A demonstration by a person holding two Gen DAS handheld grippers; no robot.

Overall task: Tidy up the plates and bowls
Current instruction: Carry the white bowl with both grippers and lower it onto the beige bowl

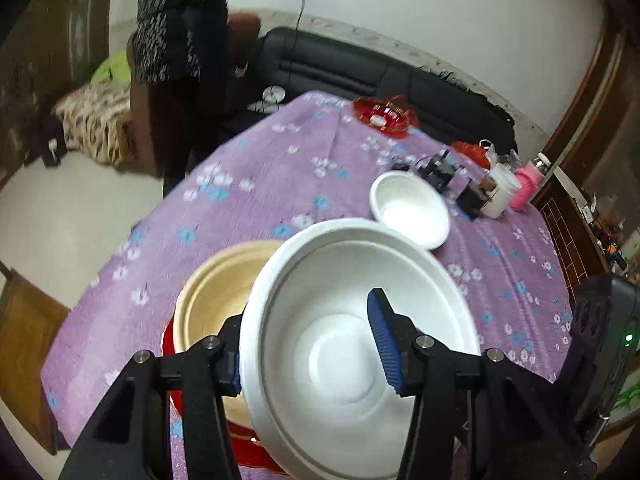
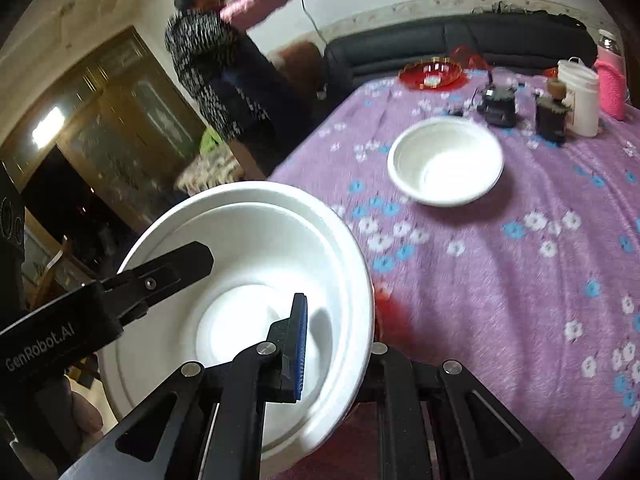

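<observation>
— Right, what does the right gripper (image 2: 332, 354) have?

— Its fingers are clamped on the near rim of the large white bowl (image 2: 248, 300), one blue pad (image 2: 301, 346) inside the wall, the other finger hidden behind the rim.

— And the left gripper (image 1: 308, 350)?

— Its fingers straddle the opposite rim of that same bowl (image 1: 352, 344), but stand apart; the inner pad (image 1: 383, 344) sits clear of the wall (the frame is blurred, so I can't tell whether the outer one touches).

— Where is the bowl?

— Lifted and tilted above the tabletop (image 2: 500, 280). Just beside it in the left view is a tan bowl (image 1: 216, 296) over something red.

— Anything further out?

— A small white bowl (image 2: 446, 160) rests upright on the purple flowered cloth.
</observation>
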